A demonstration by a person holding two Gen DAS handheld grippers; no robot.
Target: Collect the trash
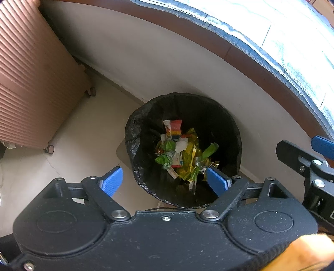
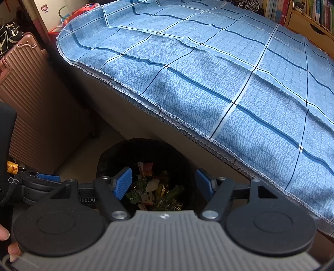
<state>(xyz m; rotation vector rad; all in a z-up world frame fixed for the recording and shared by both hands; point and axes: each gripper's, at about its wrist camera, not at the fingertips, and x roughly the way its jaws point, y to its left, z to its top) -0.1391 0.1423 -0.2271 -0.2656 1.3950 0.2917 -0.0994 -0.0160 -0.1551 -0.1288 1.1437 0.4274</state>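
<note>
Jaws apart, bin (image 1: pixel 183 150), suitcase (image 1: pixel 31 83), bed (image 2: pixel 208 73)

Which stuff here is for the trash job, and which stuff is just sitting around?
For the job:
- trash bin with its black liner
- wrappers lying in the bin
- left gripper, open and empty above the bin
- right gripper, open and empty

Just sitting around:
- pink suitcase
- bed with the blue checked cover
- bookshelf
</note>
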